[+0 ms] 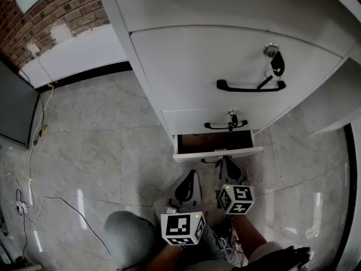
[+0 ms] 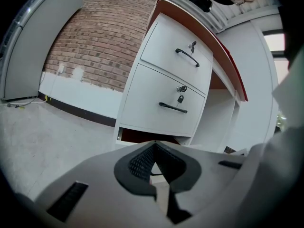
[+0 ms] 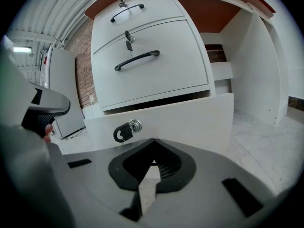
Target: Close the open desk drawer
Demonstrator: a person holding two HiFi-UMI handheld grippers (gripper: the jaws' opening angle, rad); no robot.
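The white desk pedestal has its bottom drawer pulled out, so its dark inside shows. In the right gripper view the drawer front fills the middle, with a lock and a black key at its left. My right gripper is shut and empty, its tips just in front of the drawer front; whether they touch it I cannot tell. To the left and further back, my left gripper is also shut and empty. The left gripper view looks over its closed tips at the open drawer.
Above the open drawer are two shut drawers with black handles and keys in their locks. The desk's kneehole opens to the right. Cables trail over the marble floor at the left by a brick wall. The person's knee is below.
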